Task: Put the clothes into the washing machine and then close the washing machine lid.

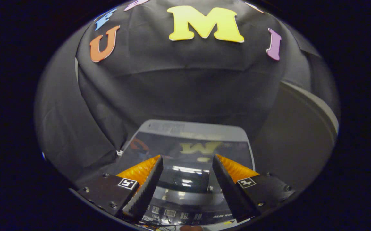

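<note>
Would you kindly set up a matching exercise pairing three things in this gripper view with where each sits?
Things:
1. glossy dark washing machine lid
2. row of control buttons
3. black cloth wall

Places:
A. behind the machine
B. nearest, low between the fingers
C. ahead of the fingertips, lying shut

The open tool holds nothing.

Pairs: 1-C, 2-B, 3-A

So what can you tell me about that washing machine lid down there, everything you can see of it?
The washing machine lid lies flat and shut below the hand-held gripper. It looks like dark, glossy glass in a pale grey frame with rounded corners, mirroring the booth wall and lights. A strip of controls runs along its near edge. The open fingers hang over it, gripping nothing; whether they touch it is unclear.
</note>
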The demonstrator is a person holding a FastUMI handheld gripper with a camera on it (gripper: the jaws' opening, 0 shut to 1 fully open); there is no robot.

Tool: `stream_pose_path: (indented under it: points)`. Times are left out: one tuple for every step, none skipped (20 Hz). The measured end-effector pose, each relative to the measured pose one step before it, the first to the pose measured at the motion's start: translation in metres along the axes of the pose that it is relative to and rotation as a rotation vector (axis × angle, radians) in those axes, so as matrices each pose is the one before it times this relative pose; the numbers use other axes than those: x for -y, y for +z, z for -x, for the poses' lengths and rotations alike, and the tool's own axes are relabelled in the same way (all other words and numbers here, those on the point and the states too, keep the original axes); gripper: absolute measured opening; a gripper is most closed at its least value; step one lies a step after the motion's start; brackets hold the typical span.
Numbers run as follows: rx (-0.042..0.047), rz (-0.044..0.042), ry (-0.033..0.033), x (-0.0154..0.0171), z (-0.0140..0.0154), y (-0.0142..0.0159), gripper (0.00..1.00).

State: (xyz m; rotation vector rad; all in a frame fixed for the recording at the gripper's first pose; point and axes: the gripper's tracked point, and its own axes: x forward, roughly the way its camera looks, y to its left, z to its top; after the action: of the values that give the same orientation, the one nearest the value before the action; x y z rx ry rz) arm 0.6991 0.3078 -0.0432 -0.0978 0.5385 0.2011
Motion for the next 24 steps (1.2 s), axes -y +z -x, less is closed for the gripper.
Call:
stream_pose_path:
  points:
    - [-0.02265,0.00706,0.00287,0.00086,0.00114,0.00055,0.99]
    - [-0.01763,0.00788,0.00310,0.00043,0.00065,0.00354,0.98]
    - [-0.00734,0.00714,0.00213,-0.00045,0.00122,0.00076,0.98]
    - [0.00478,0.00337,0.00438,0.00019,0.00221,0.00896,0.98]
    - [0.01069,0.00473,0.00581,-0.00079,0.00342,0.00689,0.99]
    - [0.01677,0.00440,0.00766,-0.00011,0.00472,0.01317,0.98]
    - [0.02496,0.00518,0.00739,-0.00399,0.00855,0.01350,0.98]
    - [0.03115,0.00371,0.00867,-0.00147,0.01296,0.01679,0.98]
    - [0.03464,0.00480,0.00981,-0.00243,0.01845,0.00085,0.98]
    - [0.03594,0.00497,0.00688,0.00291,0.01482,0.00562,0.98]
    - [0.03689,0.00510,0.00129,0.00572,0.01611,0.01007,0.98]
    - [0.03357,-0.00013,-0.00538,0.00819,0.01869,0.00830,0.98]
    - [0.03175,-0.01115,-0.00265,0.00782,0.02373,0.00598,0.98]
    - [0.02701,-0.01636,-0.00799,0.00963,0.02294,0.00658,0.98]
    - [0.02132,-0.01755,-0.01185,0.01361,0.02260,0.00629,0.98]
    - [0.00670,-0.02320,-0.01529,0.01403,0.02291,0.00386,0.98]
    - [0.01229,-0.02488,-0.01511,0.01511,0.02926,0.00219,0.98]
    - [0.02209,-0.02392,-0.01872,0.01729,0.02479,0.00667,0.98]
    - [0.02558,-0.01972,-0.02302,0.01912,0.02490,0.00604,0.98]
    - [0.02130,-0.01596,-0.02403,0.01711,0.02520,0.00651,0.98]
    - [0.01618,-0.01023,-0.01779,0.01784,0.02485,0.00521,0.98]
    - [0.01482,-0.00686,-0.02212,0.01833,0.01899,0.00466,0.97]
    - [0.01645,-0.00192,-0.02002,0.01855,0.02097,0.00044,0.97]
    - [0.01111,0.00159,-0.01934,0.01850,0.01744,0.00053,0.97]
